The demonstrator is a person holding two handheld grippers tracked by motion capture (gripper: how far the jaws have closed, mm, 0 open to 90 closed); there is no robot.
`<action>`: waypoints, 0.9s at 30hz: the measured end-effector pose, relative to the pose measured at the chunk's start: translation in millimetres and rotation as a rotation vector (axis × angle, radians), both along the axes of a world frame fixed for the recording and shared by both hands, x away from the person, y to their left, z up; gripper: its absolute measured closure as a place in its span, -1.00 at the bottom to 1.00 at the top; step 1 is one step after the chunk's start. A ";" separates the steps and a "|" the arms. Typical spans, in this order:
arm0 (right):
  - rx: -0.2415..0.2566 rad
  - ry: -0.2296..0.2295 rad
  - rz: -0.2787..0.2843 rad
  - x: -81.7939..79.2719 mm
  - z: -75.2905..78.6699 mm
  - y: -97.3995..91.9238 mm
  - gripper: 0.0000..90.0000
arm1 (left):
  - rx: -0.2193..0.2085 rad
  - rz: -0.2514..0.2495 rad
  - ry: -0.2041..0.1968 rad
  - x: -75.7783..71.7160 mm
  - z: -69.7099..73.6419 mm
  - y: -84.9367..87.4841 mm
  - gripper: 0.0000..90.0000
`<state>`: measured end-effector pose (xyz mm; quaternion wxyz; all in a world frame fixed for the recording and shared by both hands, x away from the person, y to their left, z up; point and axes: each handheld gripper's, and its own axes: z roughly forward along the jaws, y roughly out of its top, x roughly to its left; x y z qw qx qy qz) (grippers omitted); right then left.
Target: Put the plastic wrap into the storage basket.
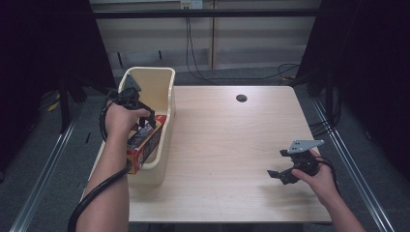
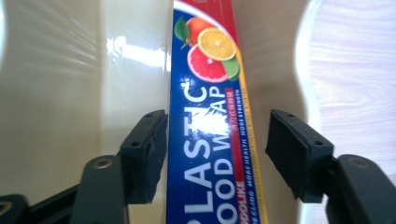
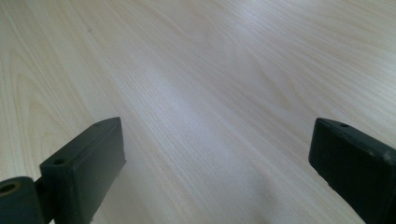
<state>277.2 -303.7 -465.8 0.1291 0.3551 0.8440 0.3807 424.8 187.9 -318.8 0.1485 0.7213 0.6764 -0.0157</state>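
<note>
A long blue and red plastic food wrap box (image 1: 145,143) with citrus pictures lies in the cream plastic bin (image 1: 168,79) at the table's left edge, one end sticking out over the near rim. My left gripper (image 1: 148,121) reaches down into the bin over the box. In the left gripper view the box (image 2: 210,107) runs between the jaws of the left gripper (image 2: 217,154); the left pad (image 2: 149,154) is right beside it, while the right pad (image 2: 294,154) stands apart with a gap, so the gripper is open. My right gripper (image 1: 279,176) hovers open over bare wood at the near right; the right gripper (image 3: 217,158) holds nothing.
The light wooden table (image 1: 232,145) has a dark round cable hole (image 1: 241,98) near its far edge. Cables trail on the floor behind the table, and metal rails run along both sides. The bin's inner wall (image 2: 70,93) is close on the left gripper's left.
</note>
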 end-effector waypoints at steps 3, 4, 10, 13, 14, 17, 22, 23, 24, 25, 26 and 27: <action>-0.002 -0.001 0.000 -0.1 0.4 -0.3 -0.93 | 0.003 -0.002 -0.021 -0.9 5.8 -0.3 -0.26; -0.001 0.002 -0.002 -0.3 0.7 -0.4 -0.93 | -0.003 -0.008 -0.030 -1.2 9.1 -0.1 -0.30; 0.002 0.000 -0.001 0.0 0.6 -0.4 -0.93 | -0.011 -0.018 -0.074 -1.8 20.7 -0.3 -0.50; 0.003 -0.001 -0.002 0.0 0.8 -0.4 -0.93 | -0.025 -0.023 -0.089 -1.9 23.7 -2.1 -0.57; 0.003 0.000 -0.001 0.0 0.8 -0.4 -0.93 | -0.022 -0.030 -0.092 -1.6 24.0 -2.4 -0.59; 0.003 0.000 -0.002 -0.1 0.9 -0.4 -0.93 | -0.034 -0.026 -0.096 -1.1 24.5 -4.3 -0.64; -0.002 -0.006 -0.004 -0.2 1.4 -0.7 -0.93 | -0.045 -0.051 -0.106 -0.7 28.0 -11.5 -0.65; 0.000 -0.005 -0.003 -0.2 1.4 -0.6 -0.93 | -0.042 -0.056 -0.107 -0.7 28.5 -13.9 -0.66; 0.004 -0.006 0.001 -0.1 1.4 -0.6 -0.93 | -0.041 -0.071 -0.115 -0.5 29.0 -16.1 -0.66; 0.003 -0.006 0.001 -0.4 1.5 -0.5 -0.93 | -0.048 -0.075 -0.116 -0.6 29.7 -19.0 -0.66; 0.004 -0.006 0.001 -0.5 1.6 -0.5 -0.93 | -0.055 -0.084 -0.116 -0.6 30.4 -22.6 -0.67; 0.005 -0.005 0.001 -0.7 1.8 -0.5 -0.93 | -0.054 -0.092 -0.118 -0.5 30.7 -24.7 -0.67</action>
